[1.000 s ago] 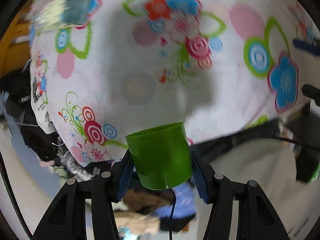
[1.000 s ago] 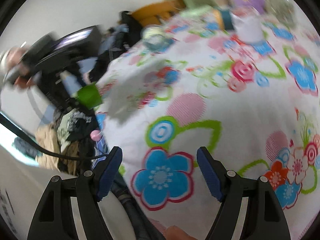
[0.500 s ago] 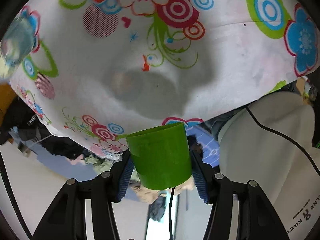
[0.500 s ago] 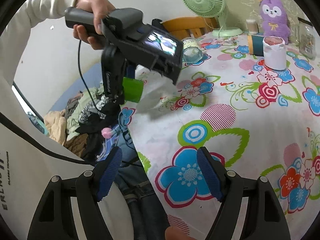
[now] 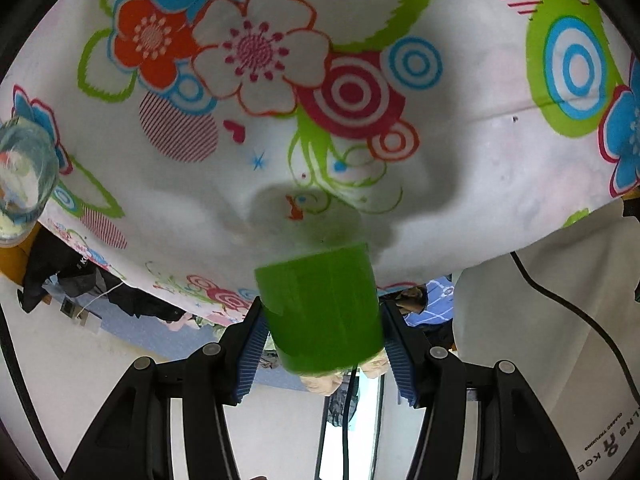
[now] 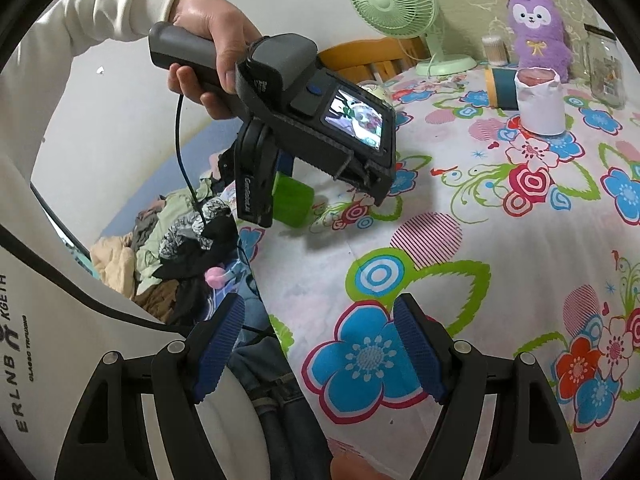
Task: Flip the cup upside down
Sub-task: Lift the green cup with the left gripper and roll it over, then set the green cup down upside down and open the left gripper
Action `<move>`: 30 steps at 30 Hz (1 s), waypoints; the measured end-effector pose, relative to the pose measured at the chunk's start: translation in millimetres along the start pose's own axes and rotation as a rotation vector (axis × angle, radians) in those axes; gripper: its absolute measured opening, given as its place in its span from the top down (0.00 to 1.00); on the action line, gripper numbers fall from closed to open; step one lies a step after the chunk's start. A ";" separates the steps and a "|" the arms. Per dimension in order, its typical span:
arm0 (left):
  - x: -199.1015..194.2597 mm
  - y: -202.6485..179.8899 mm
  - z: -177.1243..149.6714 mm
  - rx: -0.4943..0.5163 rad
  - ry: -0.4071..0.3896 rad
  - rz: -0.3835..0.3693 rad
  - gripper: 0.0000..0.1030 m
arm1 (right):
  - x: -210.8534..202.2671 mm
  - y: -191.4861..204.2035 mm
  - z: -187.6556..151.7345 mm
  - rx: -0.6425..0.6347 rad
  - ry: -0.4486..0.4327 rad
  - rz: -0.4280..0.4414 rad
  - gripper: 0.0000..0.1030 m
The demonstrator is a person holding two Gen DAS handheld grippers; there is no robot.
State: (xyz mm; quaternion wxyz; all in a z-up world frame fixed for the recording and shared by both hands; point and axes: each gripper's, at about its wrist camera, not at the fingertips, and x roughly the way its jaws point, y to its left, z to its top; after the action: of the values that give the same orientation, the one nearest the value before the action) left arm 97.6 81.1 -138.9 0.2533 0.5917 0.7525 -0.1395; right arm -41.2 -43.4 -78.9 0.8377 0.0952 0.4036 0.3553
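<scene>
My left gripper (image 5: pixel 320 340) is shut on the green plastic cup (image 5: pixel 320 308), its blue pads pressed on the cup's sides. The cup is held turned over, its wide rim pointing down toward the flowered tablecloth (image 5: pixel 460 168), just above the table near its edge. In the right wrist view the same cup (image 6: pixel 292 200) shows under the hand-held left gripper body (image 6: pixel 312 120), close above the cloth at the table's left edge. My right gripper (image 6: pixel 320 344) is open and empty, low over the table's near edge.
A glass jar (image 5: pixel 24 176) stands near the table edge. At the far side stand a white cup (image 6: pixel 540 100), a teal can (image 6: pixel 500 88), a green fan (image 6: pixel 396 4), a purple plush toy (image 6: pixel 536 24) and a glass jar (image 6: pixel 604 64). A clothes pile (image 6: pixel 172 240) lies beside the table.
The left gripper has rotated further and lowered with the cup, so the tablecloth now looms closer and the cup's shadow sits right by its rim. The right gripper has stayed open and steadied.
</scene>
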 end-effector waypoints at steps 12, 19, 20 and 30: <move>-21.7 -0.2 -0.6 0.012 -0.102 0.058 0.07 | -2.7 -1.5 3.6 0.010 -0.006 -0.014 0.23; -42.1 3.6 -17.2 -0.017 -0.235 0.024 0.00 | -3.8 1.5 9.5 0.017 -0.010 -0.033 0.23; -43.5 4.8 -18.7 -0.020 -0.253 0.024 0.00 | -4.4 3.0 10.4 0.015 -0.011 -0.037 0.23; -55.5 20.6 -52.1 -0.078 -0.509 -0.048 0.00 | -8.3 14.0 20.5 0.001 -0.021 -0.090 0.23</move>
State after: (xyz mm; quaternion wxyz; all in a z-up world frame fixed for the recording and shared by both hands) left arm 115.7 67.5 -63.3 0.4537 0.5095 0.6832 -0.2605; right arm -36.7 -36.1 -54.1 0.8571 0.0813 0.3988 0.3159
